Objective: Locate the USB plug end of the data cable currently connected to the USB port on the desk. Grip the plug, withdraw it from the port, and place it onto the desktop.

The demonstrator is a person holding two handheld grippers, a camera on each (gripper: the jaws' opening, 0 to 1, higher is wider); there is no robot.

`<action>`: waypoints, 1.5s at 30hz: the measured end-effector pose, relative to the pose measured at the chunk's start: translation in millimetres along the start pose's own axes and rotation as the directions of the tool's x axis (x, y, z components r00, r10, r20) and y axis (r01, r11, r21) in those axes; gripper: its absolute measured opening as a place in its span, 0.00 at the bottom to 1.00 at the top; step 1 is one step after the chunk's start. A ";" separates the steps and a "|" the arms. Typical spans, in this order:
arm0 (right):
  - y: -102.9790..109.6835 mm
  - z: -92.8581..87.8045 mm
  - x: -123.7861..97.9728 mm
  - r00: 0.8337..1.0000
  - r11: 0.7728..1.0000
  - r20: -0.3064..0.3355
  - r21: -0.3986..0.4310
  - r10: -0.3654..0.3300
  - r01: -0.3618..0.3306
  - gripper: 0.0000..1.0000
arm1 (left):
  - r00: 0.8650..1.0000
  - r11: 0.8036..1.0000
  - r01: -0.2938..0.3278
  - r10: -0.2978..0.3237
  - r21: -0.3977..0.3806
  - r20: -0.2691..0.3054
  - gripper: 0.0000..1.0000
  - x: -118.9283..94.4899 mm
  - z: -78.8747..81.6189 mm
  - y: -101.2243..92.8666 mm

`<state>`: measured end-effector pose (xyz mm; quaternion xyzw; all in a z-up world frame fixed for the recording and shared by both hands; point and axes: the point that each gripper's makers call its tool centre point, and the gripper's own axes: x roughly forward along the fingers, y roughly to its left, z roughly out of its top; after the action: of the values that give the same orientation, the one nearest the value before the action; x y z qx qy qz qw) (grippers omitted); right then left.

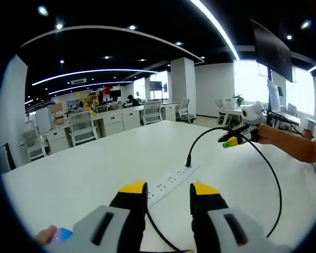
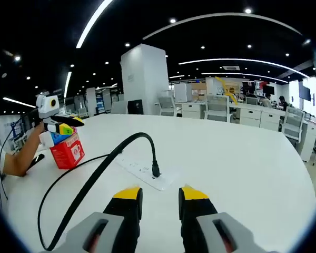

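Both grippers hover above the white worktop (image 2: pixel 242 158) with fingers parted and holding nothing: the left gripper (image 1: pixel 168 191) and the right gripper (image 2: pixel 160 195). Just ahead, the black USB plug (image 2: pixel 155 169) stands upright in the white power strip (image 2: pixel 147 173), its cable (image 2: pixel 89 187) arching away. A red box (image 2: pixel 67 152) sits nearby.

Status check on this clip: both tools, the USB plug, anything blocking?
Left tool open, right tool open, both empty. USB plug seated in power strip, untouched. Black cable loops nearby; approach clear.
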<state>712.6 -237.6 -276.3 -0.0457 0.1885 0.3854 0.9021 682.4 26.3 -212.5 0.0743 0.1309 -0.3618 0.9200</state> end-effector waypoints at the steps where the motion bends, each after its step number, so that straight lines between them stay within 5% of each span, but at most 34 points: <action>1: -1.1 -1.7 1.9 1.000 1.000 -0.004 0.000 0.007 -0.007 0.31 | 1.000 1.000 0.000 0.000 0.000 -0.003 0.32 0.1 -0.5 0.0; 9: -5.2 -10.5 5.4 0.999 1.000 -0.028 -0.017 0.020 -0.021 0.31 | 0.999 1.000 -0.010 0.011 0.010 -0.048 0.32 0.3 -5.4 0.4; 19: -10.2 8.6 7.2 1.000 1.000 -0.003 -0.023 0.013 -0.013 0.31 | 0.986 0.985 -0.044 0.070 0.165 -0.151 0.35 11.8 -9.3 10.4; 23: -6.4 11.9 13.5 1.000 0.999 -0.003 -0.027 0.026 -0.026 0.31 | 0.978 0.990 -0.024 0.053 0.141 -0.204 0.33 24.3 -19.3 5.9; 26: -5.8 11.9 17.7 0.999 0.999 -0.007 -0.028 0.033 -0.033 0.31 | 0.947 0.990 0.003 0.042 0.139 -0.318 0.26 25.9 -46.0 3.0; 28: -5.5 11.0 19.4 0.999 0.999 -0.008 -0.030 0.036 -0.037 0.31 | 0.922 0.994 -0.034 0.073 0.107 -0.380 0.23 26.5 -62.5 8.0; 31: -5.9 5.7 22.6 0.999 0.999 -0.014 -0.025 0.038 -0.038 0.31 | 0.936 0.995 -0.015 0.047 0.095 -0.348 0.15 27.6 -57.0 3.2; 35: -3.1 -2.9 26.1 0.999 0.999 -0.031 -0.018 0.043 -0.044 0.31 | 0.924 0.996 -0.014 0.046 0.085 -0.379 0.11 29.3 -66.2 2.3; 40: 2.2 -8.6 27.8 0.997 0.998 -0.047 -0.011 0.054 -0.054 0.31 | 0.924 0.998 -0.031 0.048 0.050 -0.380 0.08 30.3 -67.3 3.4; 42: 2.6 -7.9 28.4 0.997 0.998 -0.048 -0.013 0.055 -0.056 0.31 | 0.912 0.998 -0.068 0.068 0.014 -0.404 0.05 29.2 -71.9 5.8; 45: 3.2 -5.0 30.2 0.998 0.998 -0.041 -0.011 0.057 -0.057 0.31 | 0.915 0.998 -0.059 0.062 0.020 -0.399 0.03 26.4 -72.4 1.9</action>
<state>727.9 -216.1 -292.1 -0.0537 0.2058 0.4110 0.8865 688.7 27.4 -289.3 0.1539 0.3121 -0.3108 0.8845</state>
